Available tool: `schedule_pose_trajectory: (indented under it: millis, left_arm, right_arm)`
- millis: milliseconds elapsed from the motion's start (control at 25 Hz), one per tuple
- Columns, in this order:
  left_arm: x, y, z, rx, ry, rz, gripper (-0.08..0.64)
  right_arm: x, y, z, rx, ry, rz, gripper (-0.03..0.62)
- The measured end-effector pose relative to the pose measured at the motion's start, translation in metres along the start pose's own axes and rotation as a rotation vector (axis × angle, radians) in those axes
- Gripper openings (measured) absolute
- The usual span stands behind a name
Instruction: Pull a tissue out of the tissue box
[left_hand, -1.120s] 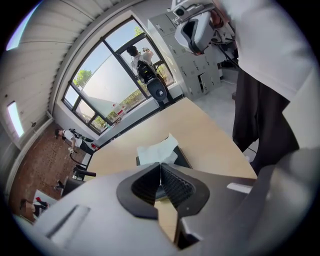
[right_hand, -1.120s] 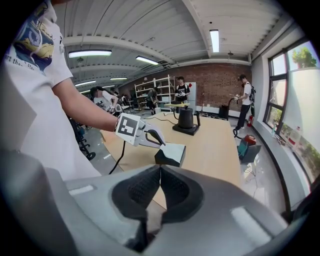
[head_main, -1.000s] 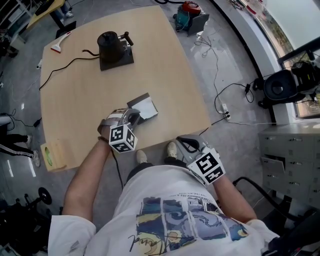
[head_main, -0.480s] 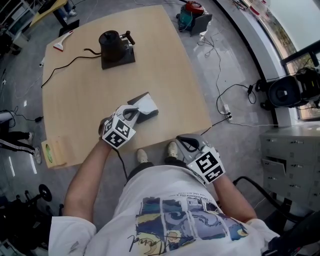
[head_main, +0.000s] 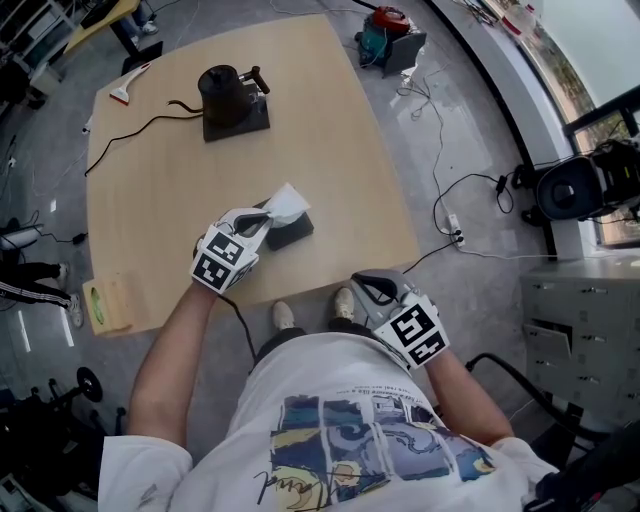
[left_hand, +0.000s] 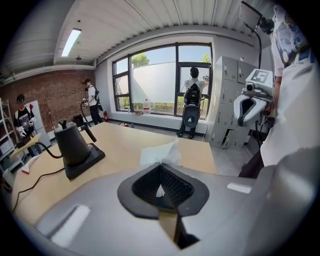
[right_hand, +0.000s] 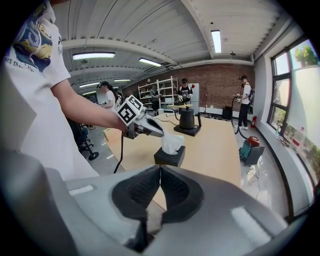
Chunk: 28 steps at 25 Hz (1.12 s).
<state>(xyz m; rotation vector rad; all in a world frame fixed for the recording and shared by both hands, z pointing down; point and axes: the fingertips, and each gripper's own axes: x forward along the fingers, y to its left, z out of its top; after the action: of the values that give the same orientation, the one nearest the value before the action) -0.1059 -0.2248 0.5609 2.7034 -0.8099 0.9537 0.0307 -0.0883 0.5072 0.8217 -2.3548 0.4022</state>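
Note:
A dark tissue box (head_main: 290, 231) sits near the front edge of the wooden table (head_main: 170, 190). A white tissue (head_main: 284, 204) stands up out of it. My left gripper (head_main: 264, 222) is shut on the tissue's near side, just above the box. In the left gripper view the tissue (left_hand: 162, 153) fans out beyond the closed jaws of the left gripper (left_hand: 160, 169). The right gripper view shows the box (right_hand: 169, 157), the tissue (right_hand: 171, 142) and the left gripper (right_hand: 158, 134) pinching it. My right gripper (head_main: 374, 287) hangs off the table's front edge, shut and empty.
A black kettle (head_main: 222, 90) on its base stands at the far side of the table, with a cord trailing left. A white scraper (head_main: 128, 84) lies at the far left corner. A small cardboard box (head_main: 108, 305) sits at the near left corner. Cables cross the floor to the right.
My left gripper has rolled and risen, drawing the tissue up out of the box. The right gripper has stayed still.

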Motion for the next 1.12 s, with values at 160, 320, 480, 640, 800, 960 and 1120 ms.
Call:
schedule_pose_trajectory:
  millis: [160, 320, 480, 640, 800, 960, 1120]
  left_arm:
    - [-0.004, 0.003, 0.005, -0.010, -0.009, 0.012, 0.008]
    - [-0.009, 0.005, 0.012, -0.022, -0.018, 0.022, 0.008]
    - [-0.017, 0.007, 0.020, -0.031, -0.031, 0.032, 0.008]
    - [-0.024, 0.010, 0.030, -0.040, -0.051, 0.049, 0.008]
    - [-0.030, 0.011, 0.037, -0.047, -0.067, 0.066, 0.008]
    - [-0.038, 0.008, 0.047, -0.060, -0.089, 0.084, 0.008]
    - [-0.052, 0.004, 0.063, -0.069, -0.127, 0.099, 0.008]
  right_arm:
    - [-0.001, -0.004, 0.000, -0.004, -0.003, 0.005, 0.003]
    - [-0.001, -0.008, 0.002, -0.011, -0.010, 0.015, 0.004]
    - [-0.002, -0.011, 0.003, -0.018, -0.018, 0.025, 0.003]
    - [-0.003, -0.018, -0.002, -0.029, -0.017, 0.028, 0.003]
    - [-0.001, -0.023, -0.003, -0.041, -0.018, 0.041, 0.003]
    - [-0.001, -0.025, -0.002, -0.053, -0.031, 0.067, 0.003]
    - [0.000, -0.031, -0.001, -0.062, -0.025, 0.087, 0.004]
